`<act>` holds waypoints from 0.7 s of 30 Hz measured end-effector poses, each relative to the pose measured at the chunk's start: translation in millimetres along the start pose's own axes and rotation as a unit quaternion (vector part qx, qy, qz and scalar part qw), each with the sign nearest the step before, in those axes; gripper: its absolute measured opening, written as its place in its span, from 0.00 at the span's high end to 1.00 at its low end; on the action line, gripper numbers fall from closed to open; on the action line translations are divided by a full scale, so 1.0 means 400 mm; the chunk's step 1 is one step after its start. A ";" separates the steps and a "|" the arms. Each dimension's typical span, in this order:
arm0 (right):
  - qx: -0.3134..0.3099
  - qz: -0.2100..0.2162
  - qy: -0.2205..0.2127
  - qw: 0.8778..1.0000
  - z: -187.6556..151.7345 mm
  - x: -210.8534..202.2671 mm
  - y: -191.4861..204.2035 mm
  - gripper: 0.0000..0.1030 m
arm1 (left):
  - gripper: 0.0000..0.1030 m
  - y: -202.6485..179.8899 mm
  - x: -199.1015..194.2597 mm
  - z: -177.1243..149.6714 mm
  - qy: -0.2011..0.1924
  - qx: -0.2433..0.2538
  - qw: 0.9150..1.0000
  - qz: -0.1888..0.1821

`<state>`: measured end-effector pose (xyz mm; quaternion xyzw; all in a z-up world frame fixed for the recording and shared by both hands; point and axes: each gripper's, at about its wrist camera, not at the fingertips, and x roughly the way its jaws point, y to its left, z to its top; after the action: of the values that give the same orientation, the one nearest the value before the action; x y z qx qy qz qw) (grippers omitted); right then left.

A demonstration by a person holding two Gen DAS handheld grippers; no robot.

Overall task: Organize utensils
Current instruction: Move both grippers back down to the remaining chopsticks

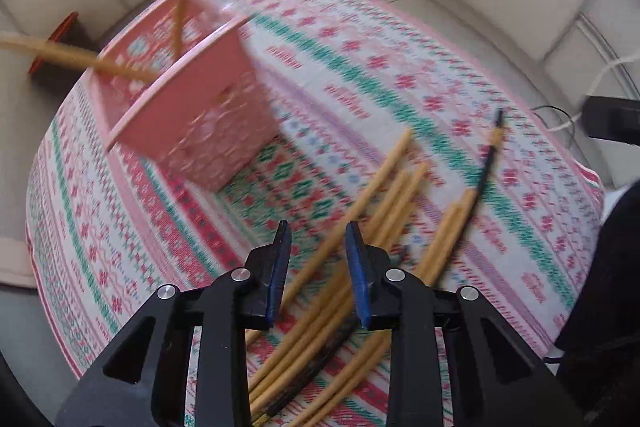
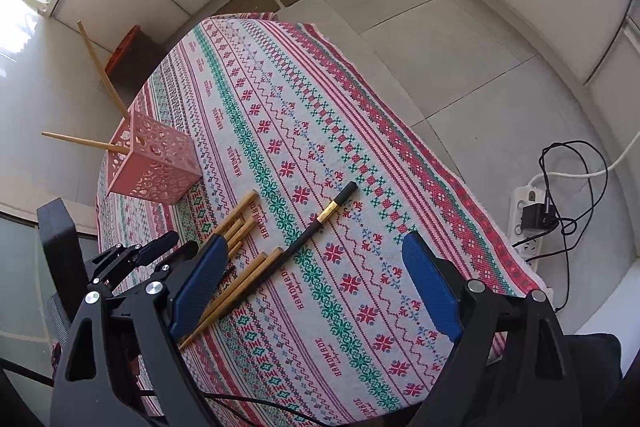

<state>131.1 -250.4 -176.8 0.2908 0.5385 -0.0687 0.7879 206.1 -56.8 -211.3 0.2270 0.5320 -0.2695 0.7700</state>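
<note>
A pile of bamboo chopsticks (image 2: pixel 236 251) lies on the clothed worktop (image 2: pixel 360 155), with 1 black chopstick (image 2: pixel 320 223) resting beside it. 2 chopsticks (image 2: pixel 100 67) already stand tilted in the pink holder (image 2: pixel 156 163) near the worktop's far edge.

The left tool (image 1: pixel 318 267) hangs over the pile, jaws parted with nothing between them. The right tool (image 2: pixel 316 287) is spread wide and empty, above the cloth.

The sticks are judged light, stiff and smooth, likely to roll or pivot when pinched. Each is best taken near the middle, across its width, so it stays level. The perforated holder looks light and could tip if knocked.
</note>
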 end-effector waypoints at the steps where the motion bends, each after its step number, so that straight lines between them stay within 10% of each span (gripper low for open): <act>1: 0.002 0.000 0.001 1.000 0.001 -0.001 -0.005 0.16 | 0.73 -0.022 -0.008 0.006 -0.003 0.017 1.000 -0.017; 21: 0.030 0.003 -0.006 1.000 0.001 -0.031 -0.050 0.16 | 0.78 -0.139 0.059 0.005 0.031 0.090 0.994 -0.053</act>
<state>117.9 -269.5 -173.2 0.3154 0.5305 -0.0841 0.7823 177.8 -104.0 -236.3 0.2749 0.5404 -0.3495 0.7143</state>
